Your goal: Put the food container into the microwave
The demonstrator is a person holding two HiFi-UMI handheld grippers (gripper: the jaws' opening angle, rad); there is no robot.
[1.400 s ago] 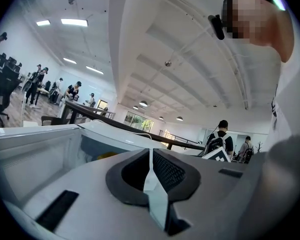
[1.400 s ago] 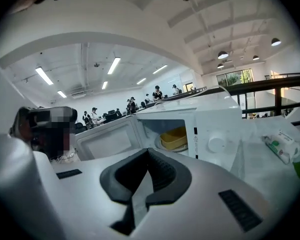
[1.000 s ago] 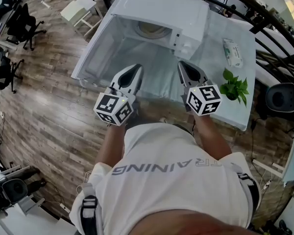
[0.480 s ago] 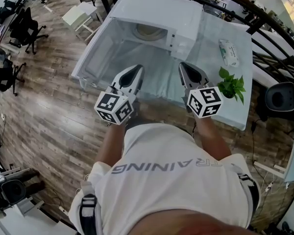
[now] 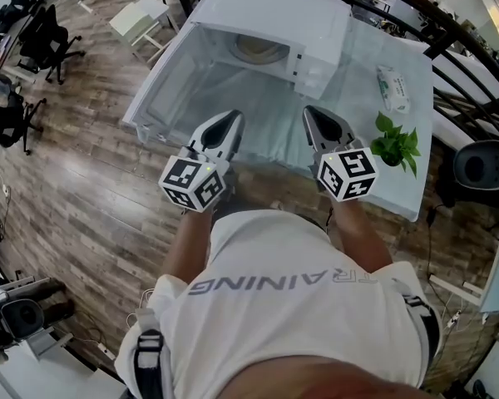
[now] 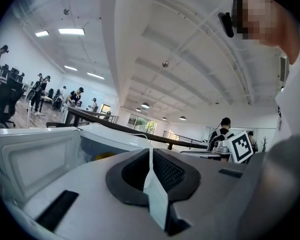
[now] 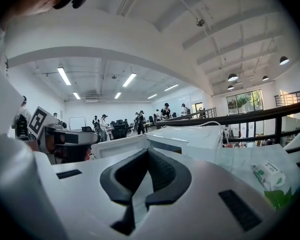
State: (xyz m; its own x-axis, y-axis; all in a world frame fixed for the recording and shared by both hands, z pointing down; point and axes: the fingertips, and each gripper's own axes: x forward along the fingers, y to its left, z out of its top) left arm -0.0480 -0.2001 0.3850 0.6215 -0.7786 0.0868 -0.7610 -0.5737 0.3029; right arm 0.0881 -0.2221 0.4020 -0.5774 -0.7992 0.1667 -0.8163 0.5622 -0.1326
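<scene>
Grey two-jaw left gripper (image 5: pixel 229 118) and its matching right gripper (image 5: pixel 313 111): each has its jaws pressed together with nothing between them. They are held side by side over the near edge of the pale cloth-covered table (image 5: pixel 374 177). The white box-shaped microwave oven (image 5: pixel 274 11) stands there with its door (image 5: pixel 162 98) swung open. The round pale food container (image 5: pixel 258 50) sits inside the cavity, well apart from both grippers.

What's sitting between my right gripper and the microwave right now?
Nothing: in the head view only bare table separates the right gripper from the open microwave.
</scene>
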